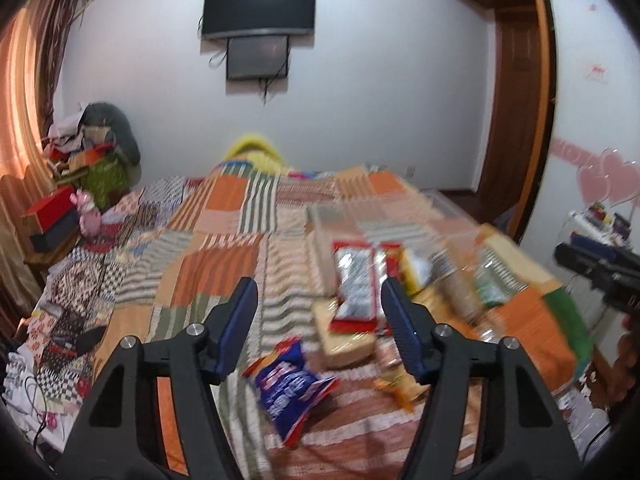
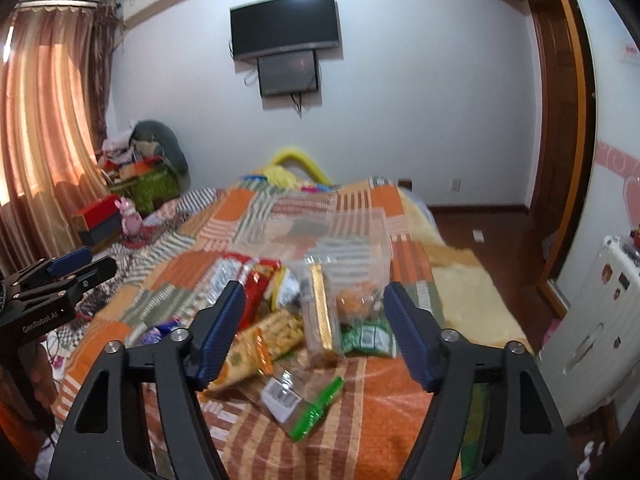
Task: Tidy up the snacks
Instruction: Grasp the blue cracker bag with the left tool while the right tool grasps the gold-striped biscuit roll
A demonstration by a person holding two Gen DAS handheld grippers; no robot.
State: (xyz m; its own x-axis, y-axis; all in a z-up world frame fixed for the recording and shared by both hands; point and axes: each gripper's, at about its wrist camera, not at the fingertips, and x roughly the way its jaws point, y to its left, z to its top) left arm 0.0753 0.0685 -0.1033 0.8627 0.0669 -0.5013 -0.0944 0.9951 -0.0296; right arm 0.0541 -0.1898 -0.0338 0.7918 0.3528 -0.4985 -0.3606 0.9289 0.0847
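Hovering over the patchwork bedspread (image 1: 208, 264) in the left wrist view: left gripper (image 1: 318, 312) gaping wide, holding nothing. Lying loose between and beyond the fingers: blue crinkly snack bag (image 1: 290, 394) nearest, red-edged silver packet (image 1: 354, 284) further off, an orange wrapper (image 1: 394, 384) by the right finger. Blurring heavily across the right half, so packets there not separable. Showing at the far right edge: right gripper (image 1: 592, 264), state not readable from this view.

Judging risk: closing on the slick, puffy blue bag could squeeze it out sideways or pinch only a corner; soft bedding gives under pressure, so a downward press may bury the finger tips in cloth and snag the weave.

Looking down the right wrist view: right gripper (image 2: 314, 302) likewise spread wide and empty, above the snack pile (image 2: 280, 312) mid-bed. Standing behind the pile: clear plastic container (image 2: 360, 232), walls transparent, apparently holding little or nothing; contents not certain through the blur. Leaning in front of it: clear bag with a gold-wrapped bar (image 2: 320, 312) and orange pieces inside. Lying nearest: green-edged clear packet (image 2: 304, 404).

Judging risk: overlapping packets may lift together and scatter; light container may tip or slide if nudged.
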